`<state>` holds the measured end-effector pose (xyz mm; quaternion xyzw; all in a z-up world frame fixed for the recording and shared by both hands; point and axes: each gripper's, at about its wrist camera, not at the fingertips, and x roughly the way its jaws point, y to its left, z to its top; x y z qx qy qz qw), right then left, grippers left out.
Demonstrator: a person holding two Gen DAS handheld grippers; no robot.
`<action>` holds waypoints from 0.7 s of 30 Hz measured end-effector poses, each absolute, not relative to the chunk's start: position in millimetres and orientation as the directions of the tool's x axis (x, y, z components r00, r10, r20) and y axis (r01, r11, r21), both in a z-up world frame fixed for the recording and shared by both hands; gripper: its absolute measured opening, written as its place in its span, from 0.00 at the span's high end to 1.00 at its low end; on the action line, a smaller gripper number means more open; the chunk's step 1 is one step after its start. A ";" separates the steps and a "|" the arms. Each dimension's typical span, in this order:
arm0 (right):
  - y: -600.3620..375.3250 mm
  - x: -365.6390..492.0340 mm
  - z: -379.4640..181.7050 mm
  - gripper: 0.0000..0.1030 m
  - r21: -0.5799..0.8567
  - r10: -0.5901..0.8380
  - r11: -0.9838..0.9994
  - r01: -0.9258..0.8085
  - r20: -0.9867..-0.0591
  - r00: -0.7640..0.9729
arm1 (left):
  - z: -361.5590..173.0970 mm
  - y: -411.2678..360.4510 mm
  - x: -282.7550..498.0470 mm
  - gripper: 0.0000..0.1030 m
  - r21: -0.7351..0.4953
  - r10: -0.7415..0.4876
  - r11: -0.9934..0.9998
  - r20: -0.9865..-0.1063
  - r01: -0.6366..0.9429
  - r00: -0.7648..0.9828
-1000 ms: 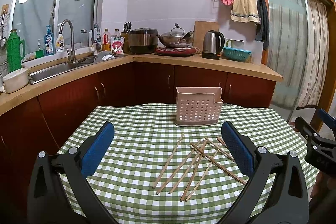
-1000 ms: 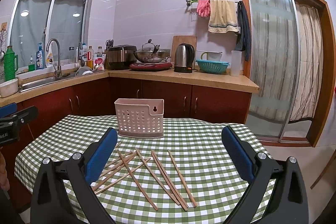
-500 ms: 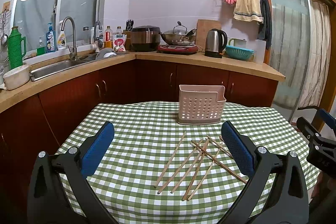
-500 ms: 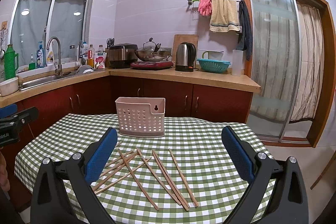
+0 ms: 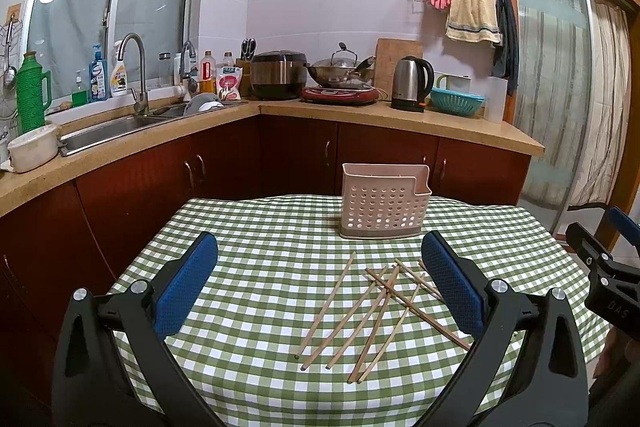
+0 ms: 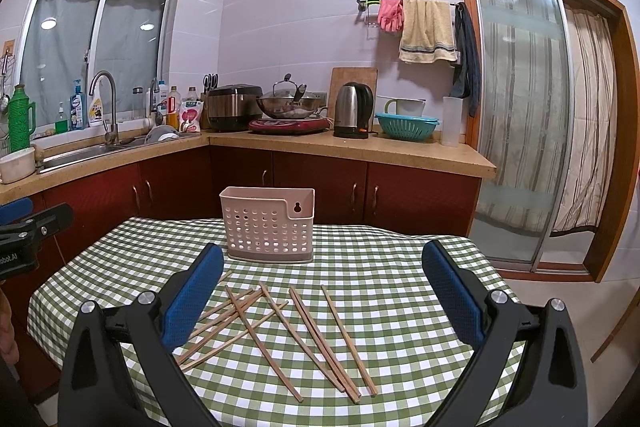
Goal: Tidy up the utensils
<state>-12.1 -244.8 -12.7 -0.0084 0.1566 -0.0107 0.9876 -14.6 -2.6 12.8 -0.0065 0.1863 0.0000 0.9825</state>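
Gaping blue-padded left claw (image 5: 320,287) and right claw (image 6: 322,291) over thin wooden chopsticks (image 6: 280,327), perforated plastic caddy (image 6: 267,227) beyond.

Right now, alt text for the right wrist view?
Loose wooden chopsticks lie scattered, some crossed, on a green checked tablecloth between the open right gripper's blue pads. A pink perforated utensil holder stands upright behind them, kitchen counter beyond; the left gripper shows at the left edge.
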 end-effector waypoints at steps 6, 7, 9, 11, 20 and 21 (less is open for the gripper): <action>-244.5 -12.2 -12.6 0.06 -0.021 -0.024 1.000 0.019 -0.308 0.951 | 13.2 -2.3 -15.2 0.04 -0.013 -0.003 1.000 -0.363 -0.002 0.932; -243.8 -11.5 -12.5 0.06 -0.021 -0.024 1.000 0.019 -0.308 0.951 | 13.7 -2.5 -15.6 0.04 -0.014 -0.003 1.000 -0.361 -0.002 0.933; -244.2 -12.6 -12.2 0.06 -0.020 -0.023 1.000 0.018 -0.307 0.951 | 14.7 -1.8 -17.4 0.04 -0.016 -0.005 1.000 -0.357 -0.001 0.934; -243.5 -12.1 -10.5 0.06 -0.020 -0.022 1.000 0.016 -0.304 0.953 | 15.5 -1.9 -18.8 0.04 -0.016 -0.005 1.000 -0.351 -0.001 0.936; -243.3 -14.5 -6.8 0.06 -0.038 -0.028 0.999 0.018 -0.282 0.959 | 14.1 -2.5 -20.0 0.04 -0.017 -0.001 1.000 -0.342 -0.005 0.940; -244.0 -13.6 -8.0 0.06 -0.036 -0.028 0.999 0.018 -0.283 0.959 | 12.7 -1.9 -19.5 0.04 -0.017 0.000 1.000 -0.343 -0.007 0.939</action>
